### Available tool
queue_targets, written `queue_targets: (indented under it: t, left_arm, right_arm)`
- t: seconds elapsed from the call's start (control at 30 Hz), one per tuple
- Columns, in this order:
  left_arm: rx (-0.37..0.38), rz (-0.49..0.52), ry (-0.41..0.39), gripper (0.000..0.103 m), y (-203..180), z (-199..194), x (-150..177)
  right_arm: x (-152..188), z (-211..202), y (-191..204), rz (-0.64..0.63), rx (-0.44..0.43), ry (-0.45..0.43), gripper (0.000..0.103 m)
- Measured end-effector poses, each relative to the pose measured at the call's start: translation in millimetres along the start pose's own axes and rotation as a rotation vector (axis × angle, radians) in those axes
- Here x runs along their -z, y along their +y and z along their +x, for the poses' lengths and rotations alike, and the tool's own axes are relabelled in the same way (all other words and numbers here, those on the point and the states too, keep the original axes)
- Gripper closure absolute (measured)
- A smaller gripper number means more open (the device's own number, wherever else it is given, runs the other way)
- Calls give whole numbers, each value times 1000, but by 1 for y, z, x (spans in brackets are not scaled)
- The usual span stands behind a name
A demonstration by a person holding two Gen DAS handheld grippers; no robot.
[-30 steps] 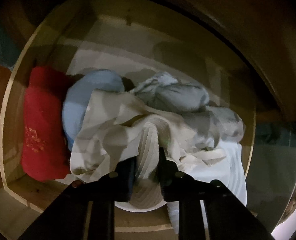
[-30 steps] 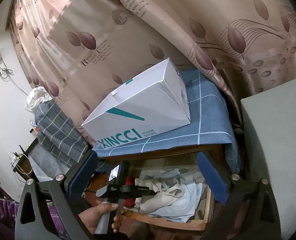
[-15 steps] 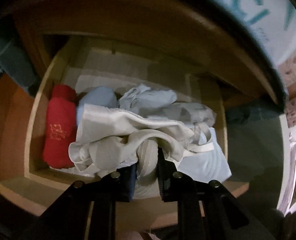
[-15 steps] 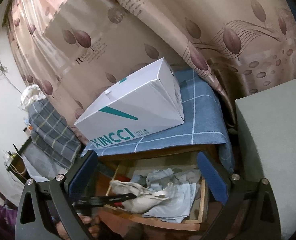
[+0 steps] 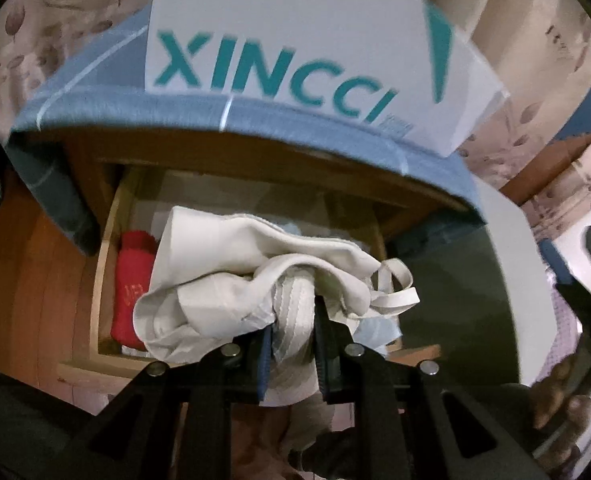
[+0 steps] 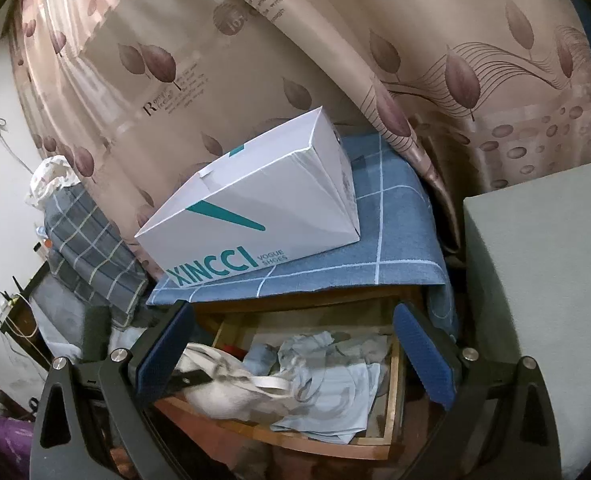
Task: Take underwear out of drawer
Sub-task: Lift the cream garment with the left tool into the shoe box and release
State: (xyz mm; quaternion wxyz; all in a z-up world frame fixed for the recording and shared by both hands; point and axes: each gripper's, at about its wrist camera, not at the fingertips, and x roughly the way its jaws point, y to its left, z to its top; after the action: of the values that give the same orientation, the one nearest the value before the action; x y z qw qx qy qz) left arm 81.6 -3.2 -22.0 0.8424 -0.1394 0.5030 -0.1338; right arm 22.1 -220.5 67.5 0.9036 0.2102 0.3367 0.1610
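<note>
Underwear (image 5: pixel 231 276), a cream cotton piece, hangs bunched from the left gripper (image 5: pixel 293 344), whose jaws are clenched on its ribbed waistband above the front of the open drawer (image 6: pixel 393 408). It looks light, soft and floppy, so a pinch on the thick waistband should hold better than one on thin cloth; a loose strap (image 5: pixel 395 292) could snag. The right gripper (image 6: pixel 295 356) hovers released, holding nothing, over the drawer.
</note>
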Motion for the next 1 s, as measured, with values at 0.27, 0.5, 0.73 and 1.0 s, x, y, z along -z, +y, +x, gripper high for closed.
queue_targets:
  t: [0.27, 0.5, 0.73, 1.0]
  left_arm:
    - [58, 25, -57, 85, -17, -52, -14]
    - [118, 46, -138, 85, -39, -105, -38]
    - [168, 82, -219, 85, -67, -162, -73]
    - [167, 126, -328, 85, -90, -202, -133]
  right_arm:
    - [0, 0, 0, -2, 4, 1, 4]
    - [0, 1, 0, -6, 5, 5, 4]
    - [-1, 1, -1, -2, 4, 5, 4]
    - [-1, 1, 0, -2, 3, 5, 4]
